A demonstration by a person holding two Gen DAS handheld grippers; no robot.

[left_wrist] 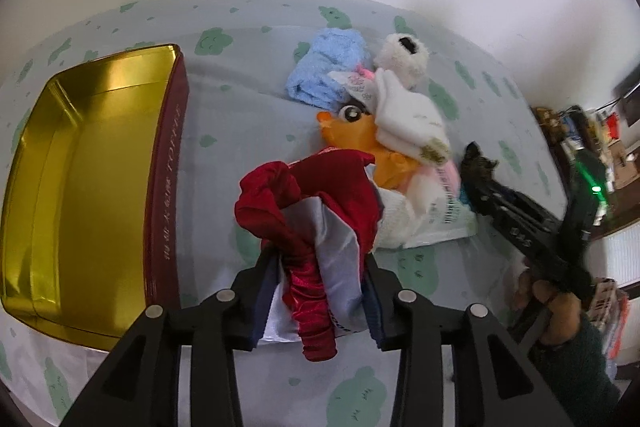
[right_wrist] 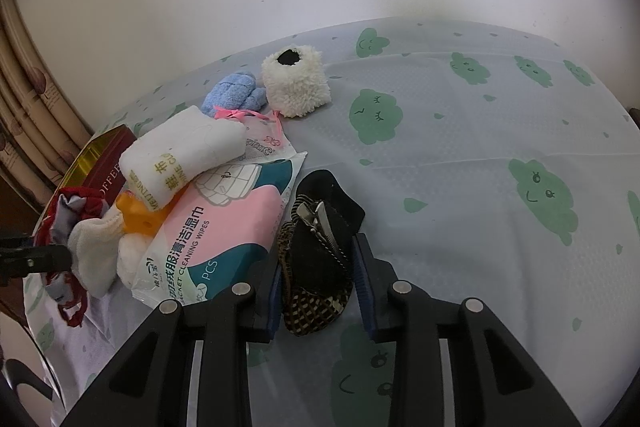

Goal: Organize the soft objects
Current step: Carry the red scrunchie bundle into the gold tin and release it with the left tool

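My left gripper [left_wrist: 318, 291] is shut on a red and silver satin cloth [left_wrist: 316, 211], held just above the bed, right of the open gold tin [left_wrist: 80, 179]. My right gripper [right_wrist: 318, 267] is shut on a black and leopard-print pouch [right_wrist: 320, 247] with a metal clip, low over the sheet; it also shows in the left wrist view [left_wrist: 478, 167]. Between them lies a pile: blue fluffy cloth [left_wrist: 328, 67], white fuzzy plush [right_wrist: 296, 87], folded white towel [right_wrist: 184, 151], orange toy [left_wrist: 356, 135], pink wet-wipes pack [right_wrist: 224, 231].
The bed sheet [right_wrist: 460, 187] is pale grey with green cloud prints; a white wall is behind it. Curtains [right_wrist: 28, 99] hang at the left. A cluttered shelf [left_wrist: 588, 139] stands beyond the bed's right edge.
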